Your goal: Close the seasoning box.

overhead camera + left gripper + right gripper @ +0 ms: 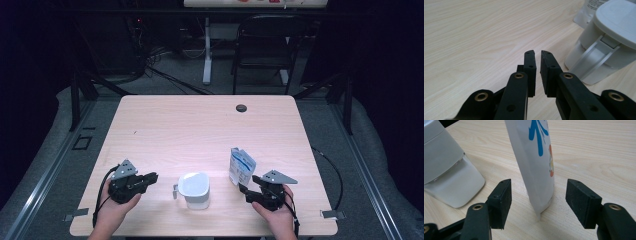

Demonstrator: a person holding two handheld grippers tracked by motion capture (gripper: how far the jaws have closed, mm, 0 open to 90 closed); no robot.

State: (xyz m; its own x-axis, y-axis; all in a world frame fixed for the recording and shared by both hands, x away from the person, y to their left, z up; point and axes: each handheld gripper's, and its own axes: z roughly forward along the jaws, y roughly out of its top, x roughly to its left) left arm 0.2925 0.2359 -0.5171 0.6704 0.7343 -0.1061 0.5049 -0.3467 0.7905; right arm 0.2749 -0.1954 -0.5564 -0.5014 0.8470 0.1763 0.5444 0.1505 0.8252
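High view: a lidded white jug (194, 190) and upright pouch (241, 166) stand near the wooden surface's (200, 130) front edge; a chair (265, 45) stands behind.

Left tool (537, 63) view: jaws slightly apart, holding nothing, beside the jug.

Right tool (537, 202) view: jaws wide, pouch between, untouched.

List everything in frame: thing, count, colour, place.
lidded container: 1, white with side latch, near edge of table, between the two tools
pouch: 1, white with blue print, upright, right of the container
table: 1, light wood, centre
grommet: 1, dark, far side of tabletop
folding chair: 1, black, behind table
left tool: 1, black, left of container, jaws a narrow gap apart, nothing between them
right tool: 1, black, jaws wide, pouch's lower edge between them, untouched
hands: 2, one on each tool, bottom edge
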